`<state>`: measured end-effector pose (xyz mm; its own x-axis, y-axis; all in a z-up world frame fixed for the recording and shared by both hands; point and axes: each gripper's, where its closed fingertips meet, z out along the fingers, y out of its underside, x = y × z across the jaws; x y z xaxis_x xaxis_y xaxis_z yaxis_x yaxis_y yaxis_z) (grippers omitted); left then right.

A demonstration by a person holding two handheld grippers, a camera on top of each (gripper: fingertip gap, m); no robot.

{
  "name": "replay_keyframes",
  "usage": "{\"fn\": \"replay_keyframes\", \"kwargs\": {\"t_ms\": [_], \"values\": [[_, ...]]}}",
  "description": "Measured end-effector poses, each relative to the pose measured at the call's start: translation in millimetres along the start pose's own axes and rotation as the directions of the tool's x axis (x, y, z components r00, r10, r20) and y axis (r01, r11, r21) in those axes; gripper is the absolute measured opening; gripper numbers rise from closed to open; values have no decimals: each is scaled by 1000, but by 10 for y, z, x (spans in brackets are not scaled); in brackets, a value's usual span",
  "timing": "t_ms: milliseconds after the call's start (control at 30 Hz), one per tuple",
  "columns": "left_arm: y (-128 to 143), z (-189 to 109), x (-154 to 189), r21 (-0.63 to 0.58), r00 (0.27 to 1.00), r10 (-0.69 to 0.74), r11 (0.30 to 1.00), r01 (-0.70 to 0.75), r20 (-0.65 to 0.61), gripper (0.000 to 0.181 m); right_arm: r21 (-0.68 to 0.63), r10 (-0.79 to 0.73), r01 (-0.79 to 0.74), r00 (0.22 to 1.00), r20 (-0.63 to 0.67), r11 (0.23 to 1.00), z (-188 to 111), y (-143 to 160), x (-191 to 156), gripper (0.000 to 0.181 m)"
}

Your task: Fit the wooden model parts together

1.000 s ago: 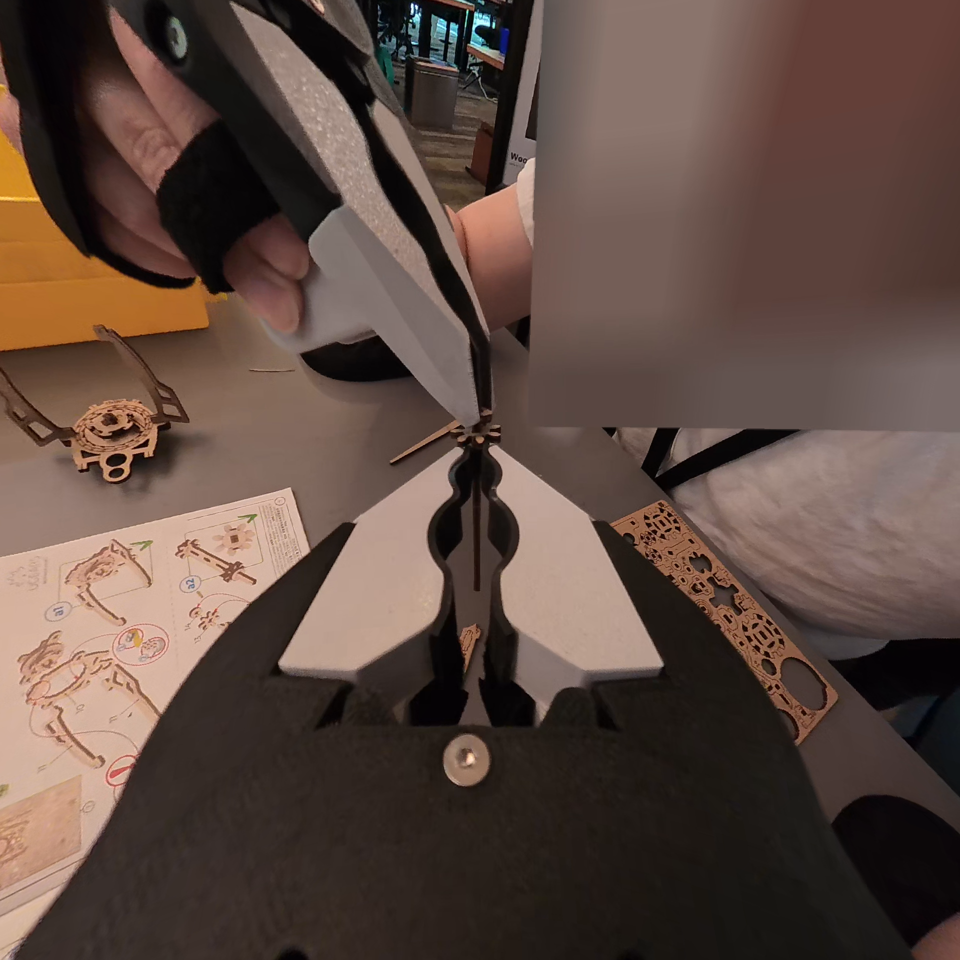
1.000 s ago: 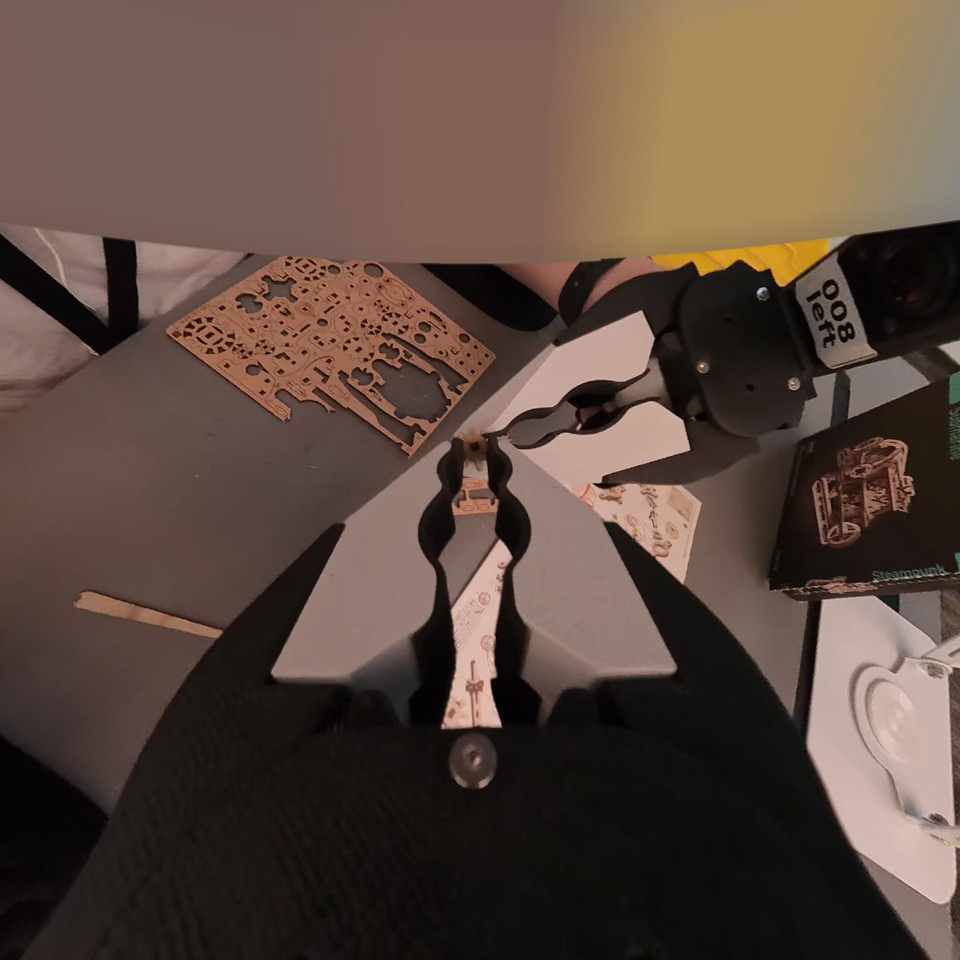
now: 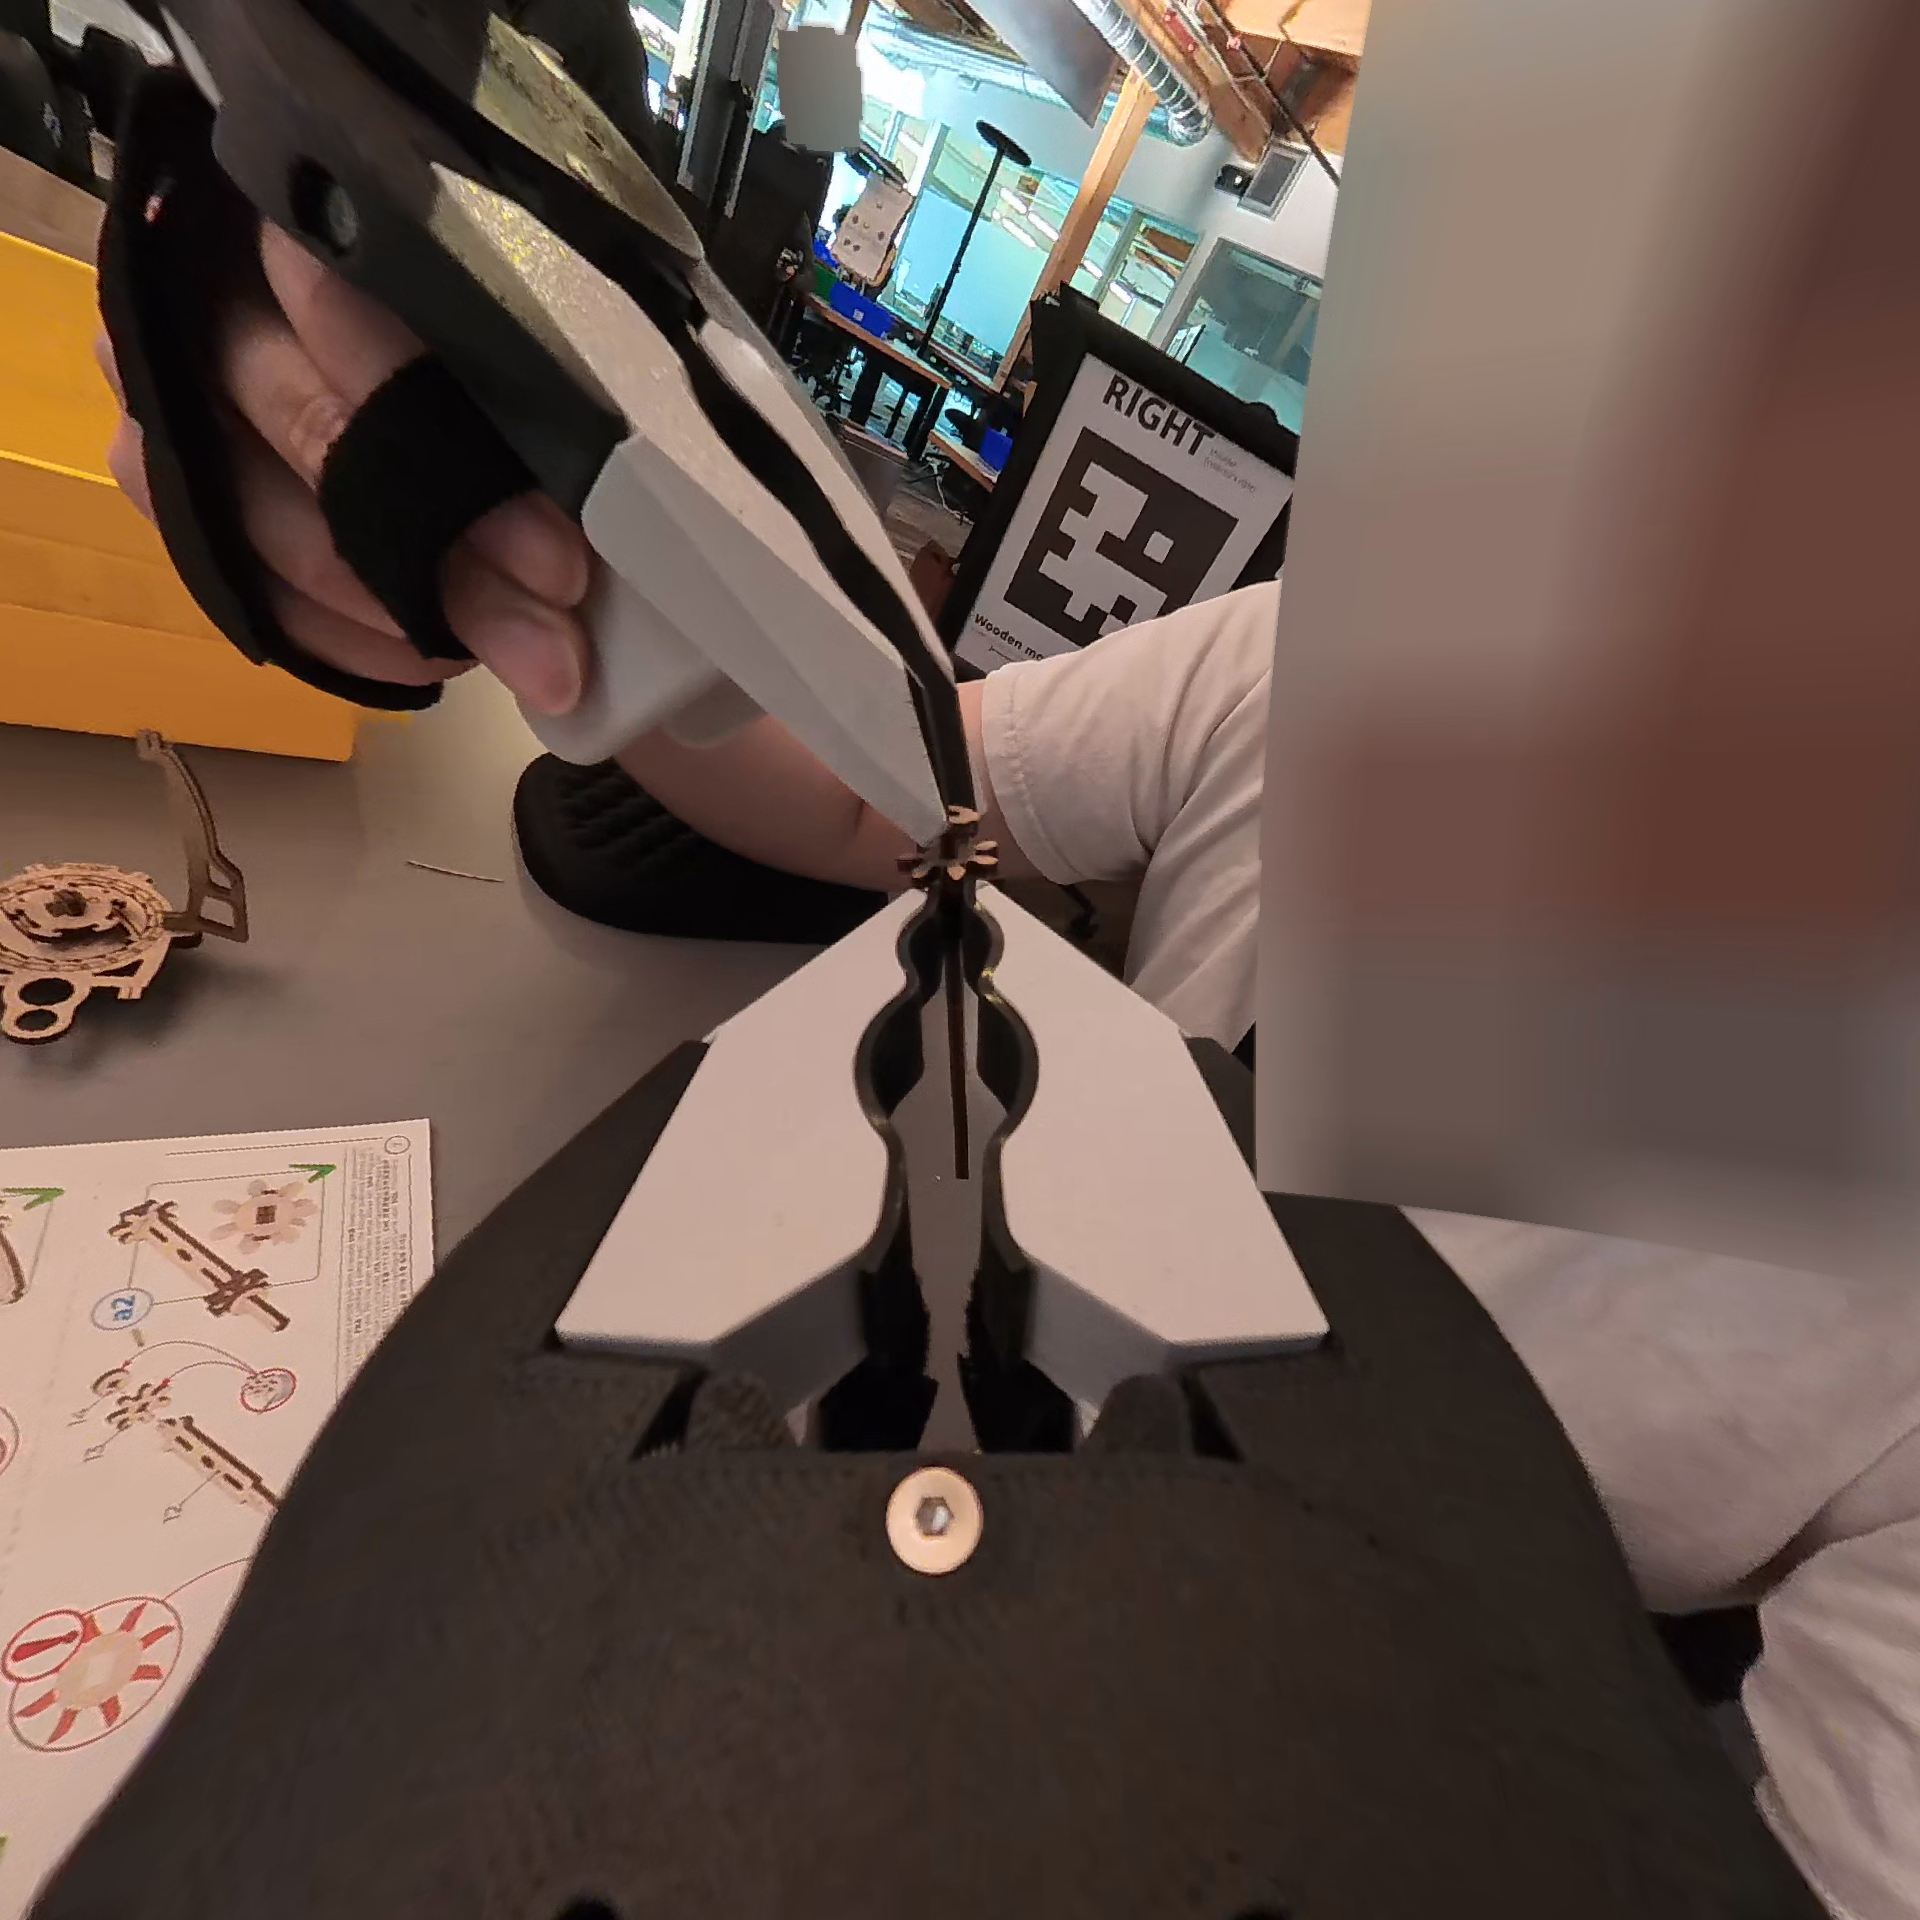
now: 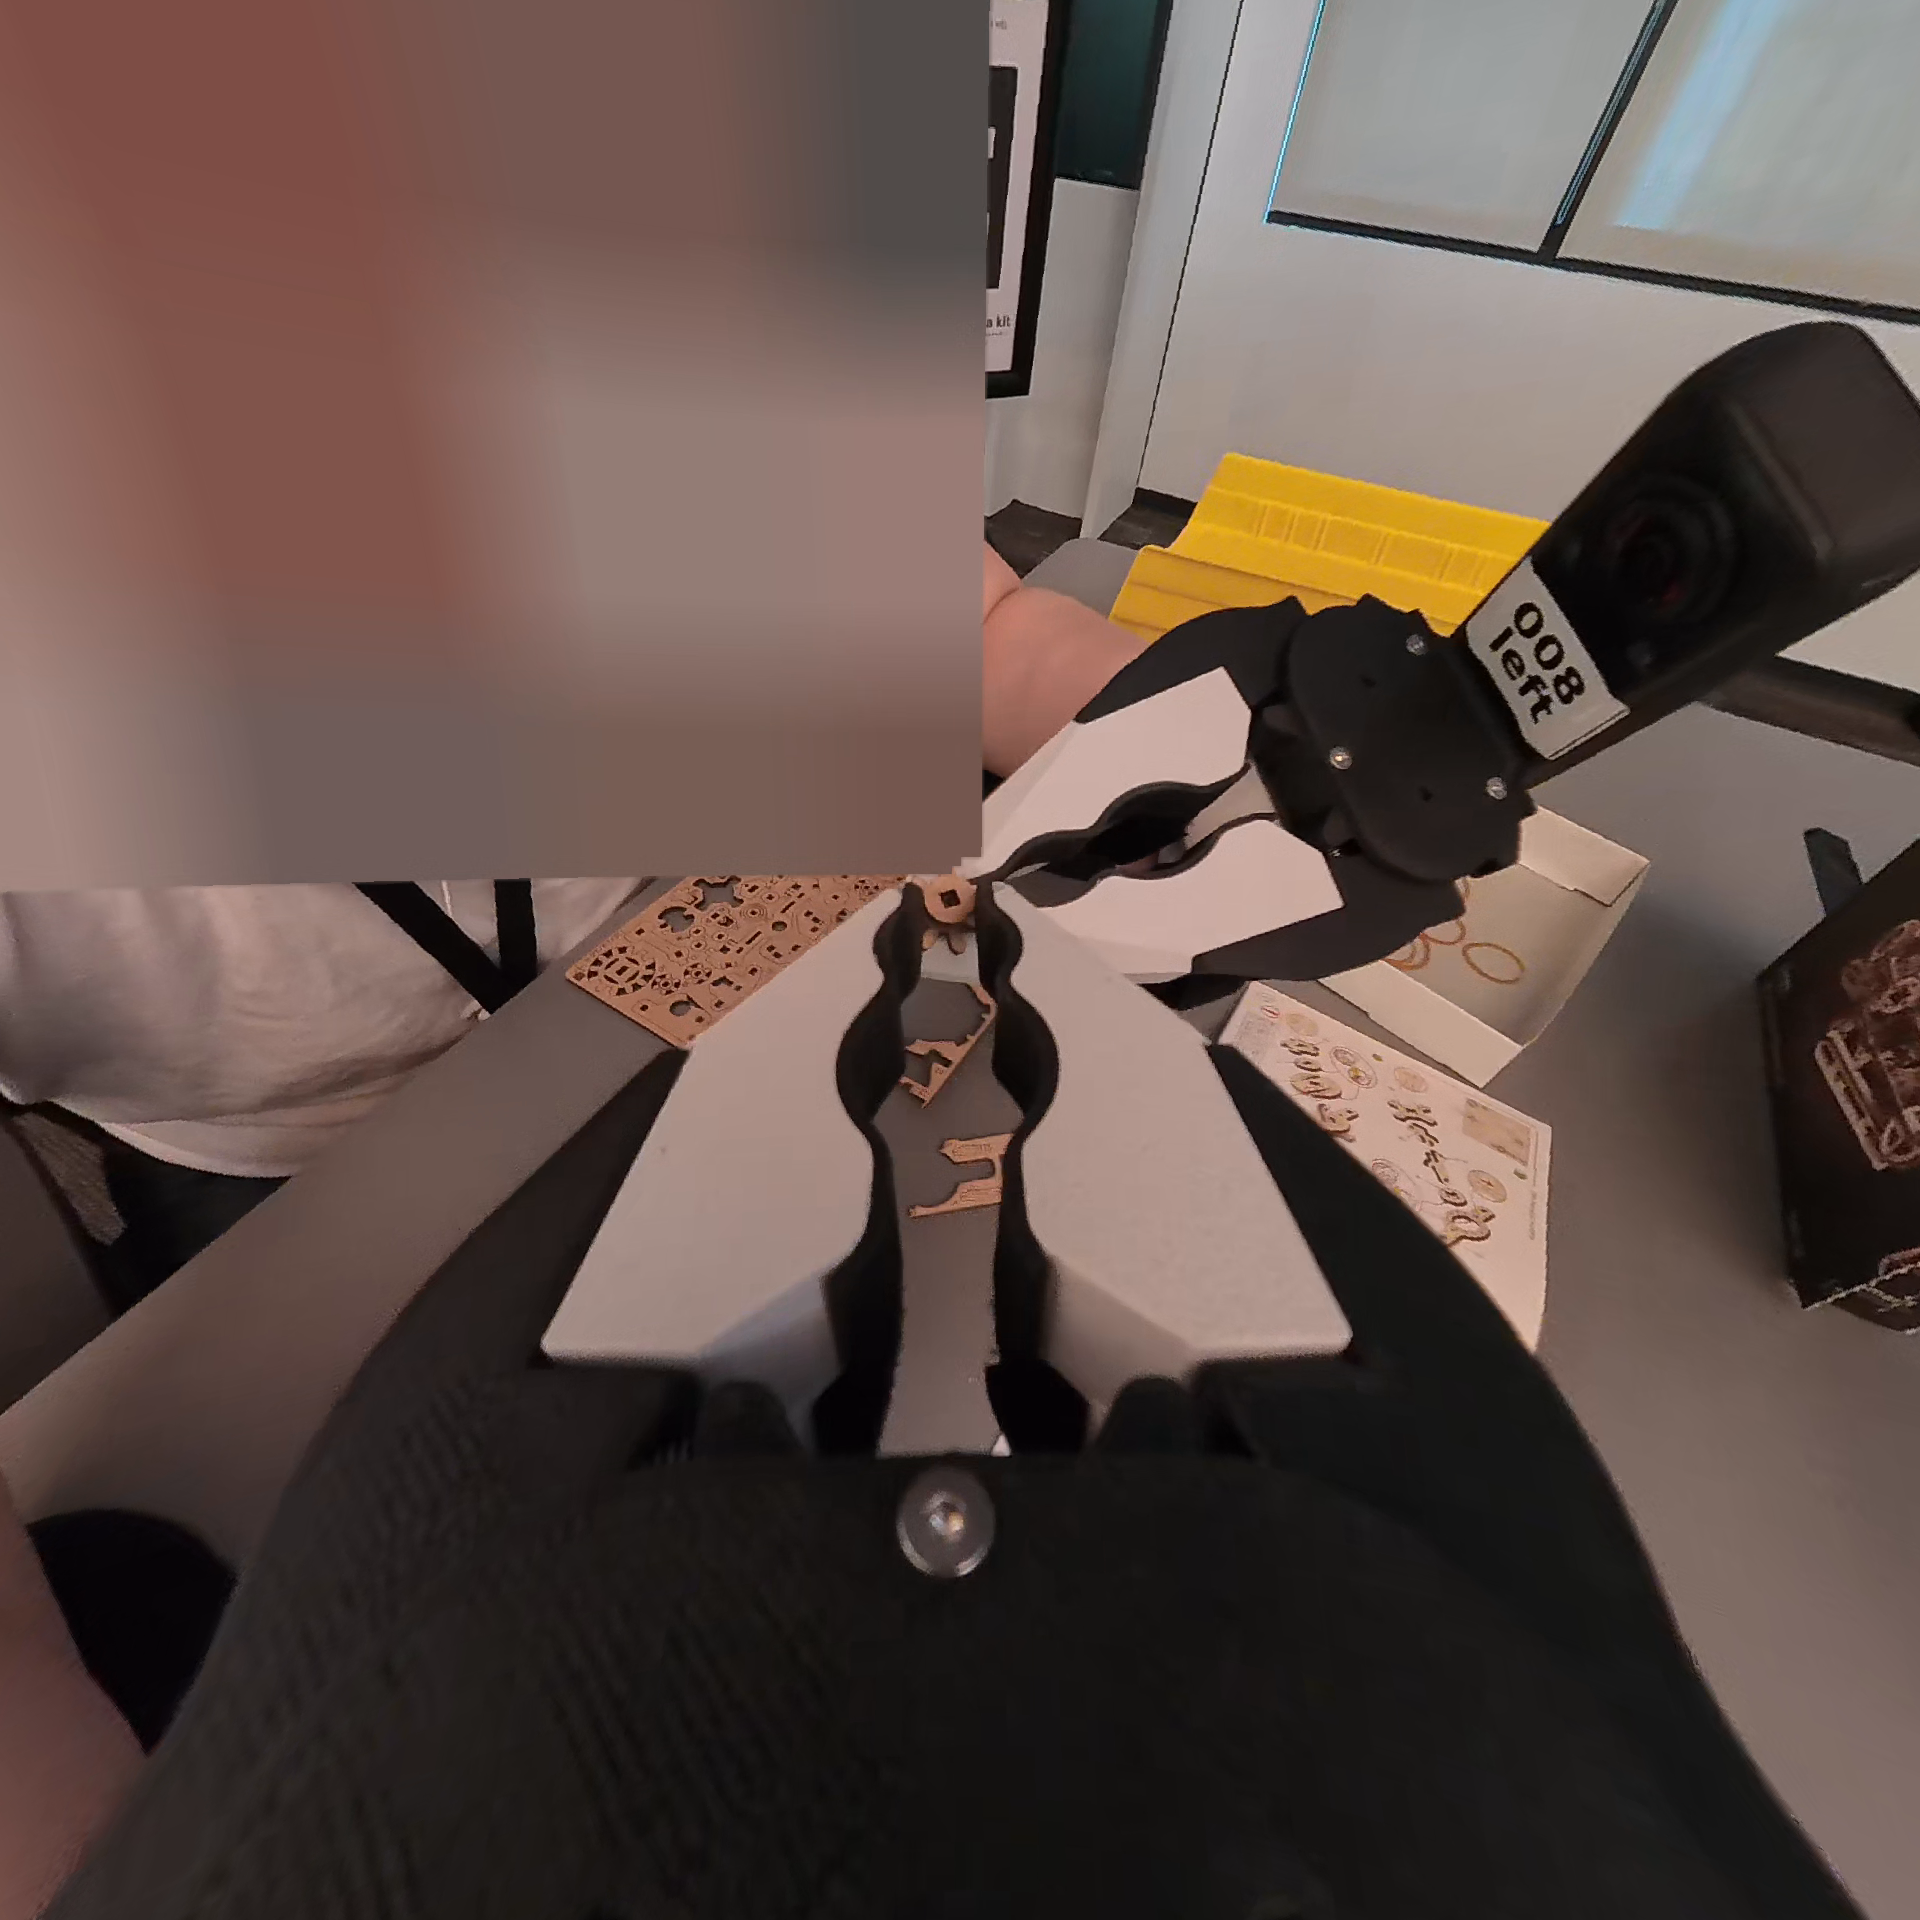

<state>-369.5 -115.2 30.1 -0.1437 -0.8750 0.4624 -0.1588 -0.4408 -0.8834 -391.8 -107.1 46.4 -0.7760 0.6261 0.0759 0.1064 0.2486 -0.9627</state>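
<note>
The grey table (image 3: 395, 997) fills the lower half of both views, and near the middle of each frame the two tools meet tip to tip above it. The left gripper (image 3: 943, 914) comes up from the bottom of its own view, clenched on a thin wooden stick (image 3: 958, 1060) that runs edge-on down the slot between its fingers. The right gripper (image 4: 948, 906) is pinched on a small wooden gear (image 4: 950, 900), right at its fingertips, centre frame. In the left wrist view that gear (image 3: 948, 854) sits just past the left tips, touching the top of the stick, with the right gripper (image 3: 951, 805) slanting down on it from the upper left. The left gripper (image 4: 1003, 883) reaches in from the right in the other view, its tip against the gear. A cut-out wooden sheet (image 4: 717, 956) lies at left centre, an instruction sheet (image 3: 197, 1382) at lower left, a half-built wooden assembly (image 3: 83, 935) at the far left edge, and two loose wooden pieces (image 4: 966, 1174) lie on the table, seen between the right fingers.
</note>
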Motion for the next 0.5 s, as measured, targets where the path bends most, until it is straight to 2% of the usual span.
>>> {"fn": "replay_keyframes", "kwargs": {"t_ms": [300, 367, 433, 500], "values": [[-66, -49, -9, 39, 999, 31, 999, -32, 11, 0, 13, -22, 22, 999, -28, 1000, -22, -21, 36, 14], [-114, -78, -5, 64, 998, 58, 996, -59, 19, 0, 16, -18, 19, 998, -55, 1000, -38, -22, 82, 24], [-151, -118, -50, 72, 991, 114, 990, -119, 75, 0, 33, 3, 1, 994, -111, 999, -83, -44, 183, 32], [-181, -185, -175, 40, 952, 223, 971, -236, 211, 0, 96, 58, -43, 987, -152, 994, -155, -119, 282, 32]]}}
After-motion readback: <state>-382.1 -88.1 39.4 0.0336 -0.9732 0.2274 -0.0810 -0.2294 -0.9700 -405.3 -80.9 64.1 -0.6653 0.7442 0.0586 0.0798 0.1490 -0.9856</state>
